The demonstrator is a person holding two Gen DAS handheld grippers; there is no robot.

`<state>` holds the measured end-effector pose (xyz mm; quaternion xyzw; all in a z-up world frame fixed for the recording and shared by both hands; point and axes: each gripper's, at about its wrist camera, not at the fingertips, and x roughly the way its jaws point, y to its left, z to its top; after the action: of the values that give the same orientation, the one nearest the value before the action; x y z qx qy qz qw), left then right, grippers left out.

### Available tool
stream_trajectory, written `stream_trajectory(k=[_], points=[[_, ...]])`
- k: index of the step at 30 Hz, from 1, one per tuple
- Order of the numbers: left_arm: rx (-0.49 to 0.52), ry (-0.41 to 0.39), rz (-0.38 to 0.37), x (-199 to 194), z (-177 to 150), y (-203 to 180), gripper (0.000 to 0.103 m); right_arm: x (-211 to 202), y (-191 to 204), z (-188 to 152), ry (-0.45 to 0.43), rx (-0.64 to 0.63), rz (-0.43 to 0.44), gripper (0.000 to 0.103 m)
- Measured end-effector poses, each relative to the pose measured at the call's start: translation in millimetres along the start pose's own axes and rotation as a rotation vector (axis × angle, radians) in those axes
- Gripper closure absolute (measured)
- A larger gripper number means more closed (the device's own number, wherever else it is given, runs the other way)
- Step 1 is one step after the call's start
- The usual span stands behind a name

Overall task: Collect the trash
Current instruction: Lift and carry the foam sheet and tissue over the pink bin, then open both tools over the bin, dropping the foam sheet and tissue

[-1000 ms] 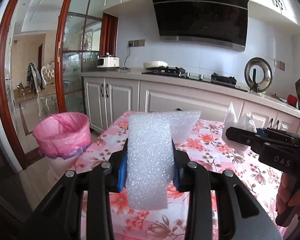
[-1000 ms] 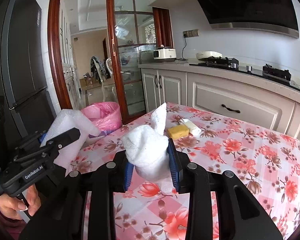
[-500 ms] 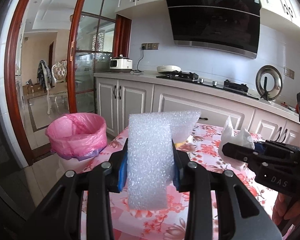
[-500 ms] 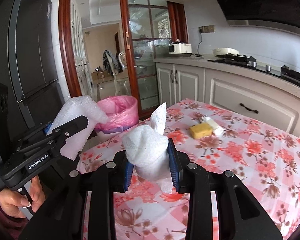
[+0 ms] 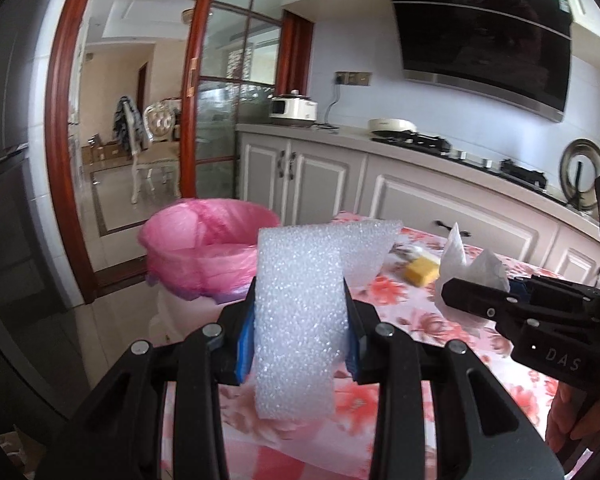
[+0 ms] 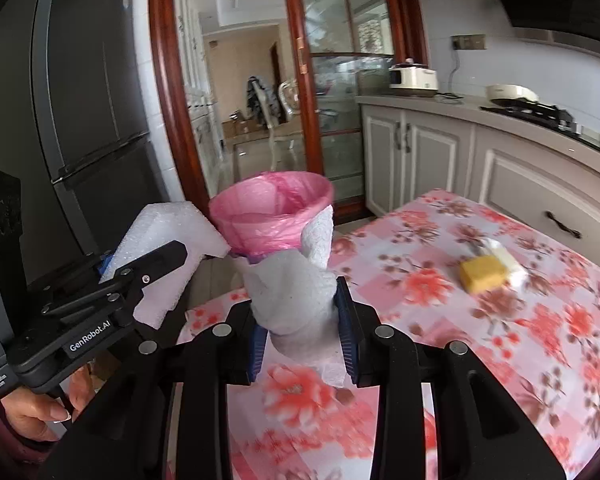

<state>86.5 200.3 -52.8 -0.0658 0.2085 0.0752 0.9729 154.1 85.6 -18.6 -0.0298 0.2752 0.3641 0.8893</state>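
Currently in transit to bin: left gripper [image 5: 300, 344] clamped on white foam sheet [image 5: 300, 320], right gripper [image 6: 300, 336] clamped on crumpled paper towel [image 6: 296, 292], both over table edge near pink-lined trash bin [image 6: 272, 212]; next, carry above rim, release.

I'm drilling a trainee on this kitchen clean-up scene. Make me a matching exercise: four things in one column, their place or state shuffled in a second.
1. foam sheet
2. crumpled paper towel
3. yellow sponge
4. pink bag

A. lines the bin
B. clamped in the left gripper
C. lies on the floral tablecloth
D. clamped in the right gripper

Pairs: 1-B, 2-D, 3-C, 4-A
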Motion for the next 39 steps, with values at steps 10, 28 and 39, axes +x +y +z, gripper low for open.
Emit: stream_trajectory(k=[10, 28, 39], points=[[-0.068, -0.024, 0.113, 30, 29, 62, 0.069, 69, 19, 50, 0.000, -0.068, 0.084, 0.072], [-0.116, 0.000, 0.201, 151, 102, 149, 0.069, 211, 4, 127, 0.028, -0.047, 0.162, 0.071], [-0.088, 0.065, 0.221, 228, 98, 172, 0.063, 297, -10, 153, 0.063, -0.016, 0.203, 0.068]])
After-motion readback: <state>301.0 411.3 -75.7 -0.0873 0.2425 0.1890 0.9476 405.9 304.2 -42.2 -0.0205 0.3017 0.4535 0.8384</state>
